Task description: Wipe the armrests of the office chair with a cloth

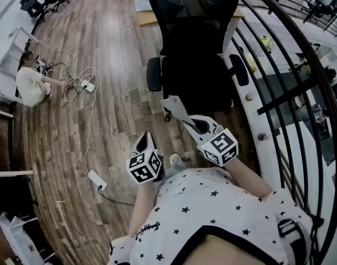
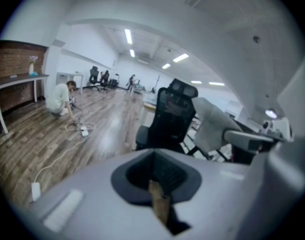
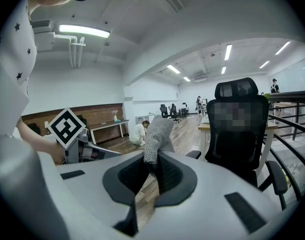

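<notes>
Head view: the person stands facing the office chair (image 1: pixel 196 76), which sits on the wood floor (image 1: pixel 102 48) beside a black railing (image 1: pixel 284 98). Both grippers are held low, in front of the person's body and short of the seat.

The right gripper (image 1: pixel 186 117) points toward the chair. Its jaws are clamped on a grey cloth (image 1: pixel 173 105). The cloth projects forward from the jaw tips and hangs in the air in front of the seat edge. It touches neither the armrest at the picture's left (image 1: pixel 153 73) nor the armrest at the picture's right (image 1: pixel 238 69).

Right gripper view: the cloth stands up from between the two dark pads, which are pressed against its lower end. The chair is ahead and to the right, well apart from the cloth.

The left gripper (image 1: pixel 142 141) is held just beside the right one, nearer the person. Left gripper view: its jaws are drawn together, with nothing held between them; only a thin slit of floor shows.

At the far left of the floor, a person (image 1: pixel 30 84) crouches next to a tangle of white cables and a power strip (image 1: pixel 88 85).
</notes>
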Available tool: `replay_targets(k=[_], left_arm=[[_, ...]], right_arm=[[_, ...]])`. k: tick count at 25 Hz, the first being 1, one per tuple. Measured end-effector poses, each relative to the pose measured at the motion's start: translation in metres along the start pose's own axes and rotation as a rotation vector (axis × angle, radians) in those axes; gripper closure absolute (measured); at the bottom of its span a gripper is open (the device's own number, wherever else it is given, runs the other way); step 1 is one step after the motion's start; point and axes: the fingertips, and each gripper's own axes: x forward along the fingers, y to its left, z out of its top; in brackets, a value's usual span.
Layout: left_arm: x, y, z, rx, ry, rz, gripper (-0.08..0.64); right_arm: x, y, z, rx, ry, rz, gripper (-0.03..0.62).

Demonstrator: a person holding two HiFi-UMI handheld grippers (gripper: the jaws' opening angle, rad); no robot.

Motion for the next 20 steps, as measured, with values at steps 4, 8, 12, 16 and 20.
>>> replay_targets(k=[4,8,12,16,20], left_arm=[[0.013,0.015,0.012,0.002,0.009,-0.012,0.557],[0.023,0.027,0.020,0.007,0.014,-0.017,0.557],[0.030,0.036,0.026,0.013,0.021,-0.016,0.557],[0.035,0.047,0.028,-0.001,0.036,0.001,0.557],[0.046,0.055,0.030,-0.010,0.053,0.016,0.557]], right_arm=[[0.022,-0.003,0.006,-0.002,0.008,-0.005,0.563],[0.040,-0.007,0.009,0.000,0.011,-0.011,0.563],[0.054,-0.009,0.013,-0.007,0.014,-0.006,0.563],[0.068,-0.010,0.016,-0.011,0.030,0.012,0.563],[0.085,-0.019,0.019,-0.005,0.037,0.026,0.563]])
